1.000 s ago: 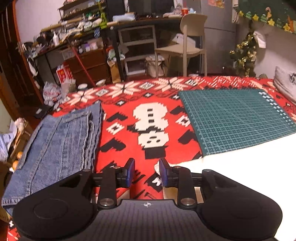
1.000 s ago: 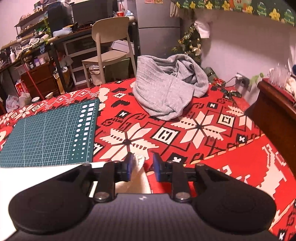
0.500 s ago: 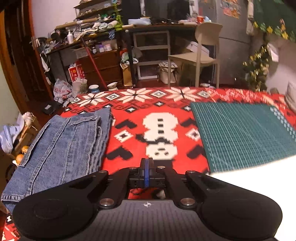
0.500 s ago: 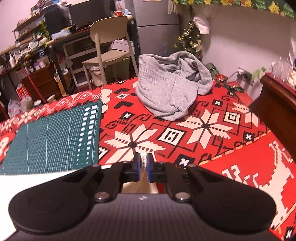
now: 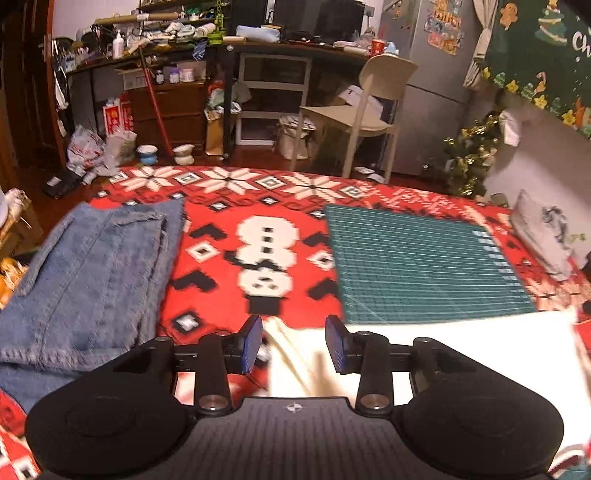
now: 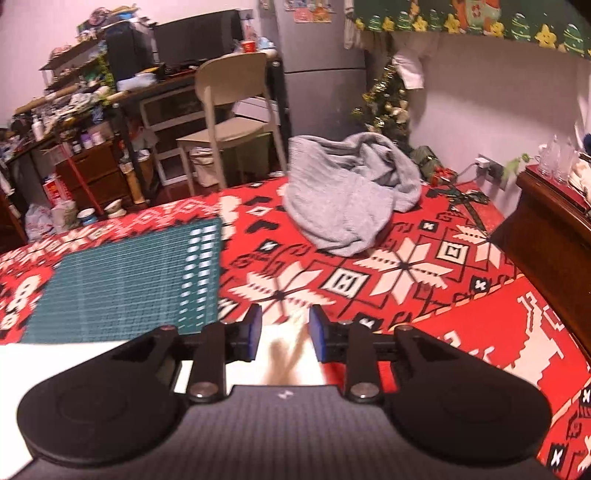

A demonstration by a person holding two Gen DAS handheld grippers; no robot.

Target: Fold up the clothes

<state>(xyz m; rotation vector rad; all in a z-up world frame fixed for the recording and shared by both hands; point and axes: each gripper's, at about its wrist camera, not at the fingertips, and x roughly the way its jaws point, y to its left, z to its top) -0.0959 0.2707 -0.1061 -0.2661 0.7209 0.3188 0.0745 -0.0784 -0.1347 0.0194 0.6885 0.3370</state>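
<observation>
Barely any readable text in this room, honestly.

Only letters I can make out are a white "Ch" at the right edge of the dark green Christmas wall banner point(image 5: 535, 48) with the little trees and gingerbread figures on it, and the rest of the word runs out of frame. The red and white cardboard box point(image 5: 117, 117) on the floor by the brown drawers has printing, and the stickers on the grey fridge door point(image 5: 443, 26) do too, but it's all too small and blurry to read. The dark green gridded cutting mat point(image 5: 417, 266) shows only lines and pale squares, no legible numbers.
</observation>
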